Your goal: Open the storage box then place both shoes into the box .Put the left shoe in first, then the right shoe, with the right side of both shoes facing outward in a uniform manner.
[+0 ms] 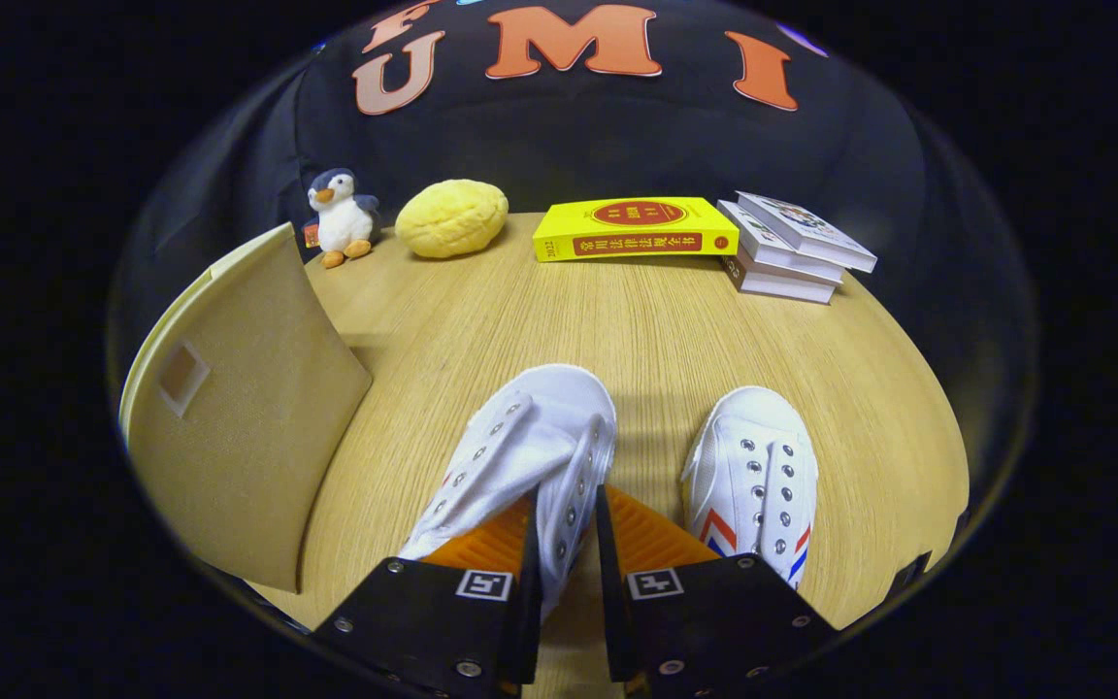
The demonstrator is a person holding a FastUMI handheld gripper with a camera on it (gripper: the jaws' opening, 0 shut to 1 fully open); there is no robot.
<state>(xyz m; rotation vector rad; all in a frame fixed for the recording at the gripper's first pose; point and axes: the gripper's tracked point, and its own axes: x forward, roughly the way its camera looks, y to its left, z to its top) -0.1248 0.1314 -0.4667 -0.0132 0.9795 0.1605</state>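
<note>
Take the near shoe as your landmark; it lies on the table just ahead of you, toe pointing away. Far to its left stands the box, a tall beige case with its broad flap or side turned toward you — whether it is fully open cannot be told from here. Behind the box, toward the far edge of the table, sit a toy penguin and a yellow bun-shaped plush.

Your gripper is at the near shoe itself. Its jaws stand narrow, closed onto the shoe's right-hand eyelet flap, one finger inside the opening and one outside, so the shoe appears to be pinched by its upper.

Just right of the near shoe, apart from it, lies the second shoe, with striped sides. Beyond that, at the table's far edge, rest a yellow book and a stack of books.

Judging from this, the step in hand is carrying the first shoe to the box. Keep the pinch firm — soft canvas can slip. Lift straight up before swinging left, hold the shoe level, and turn it so its right side will face outward.
</note>
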